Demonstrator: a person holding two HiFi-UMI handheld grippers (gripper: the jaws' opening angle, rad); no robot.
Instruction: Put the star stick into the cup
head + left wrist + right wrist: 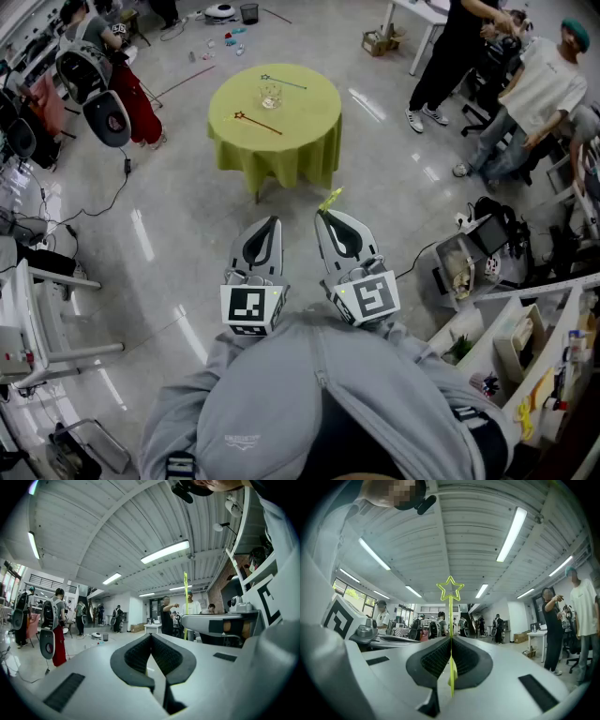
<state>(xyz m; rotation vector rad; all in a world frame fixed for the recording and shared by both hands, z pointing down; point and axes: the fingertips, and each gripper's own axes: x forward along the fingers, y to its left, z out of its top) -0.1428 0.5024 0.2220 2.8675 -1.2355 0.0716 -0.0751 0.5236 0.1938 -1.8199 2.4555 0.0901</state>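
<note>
Glossy grey floor (178, 244) shone under long strip lights (165, 551); a round green-draped bench (305, 127) stood mid-room, white shelving (525, 347) at the right.

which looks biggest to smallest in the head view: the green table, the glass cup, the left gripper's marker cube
1. green table
2. marker cube, though it sits much nearer the camera, which enlarges it
3. glass cup

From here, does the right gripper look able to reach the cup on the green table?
Probably not yet. The right gripper, shut on the star stick, is near the person's body, and open floor separates it from the green table with the cup. Nothing blocks the way there.
</note>
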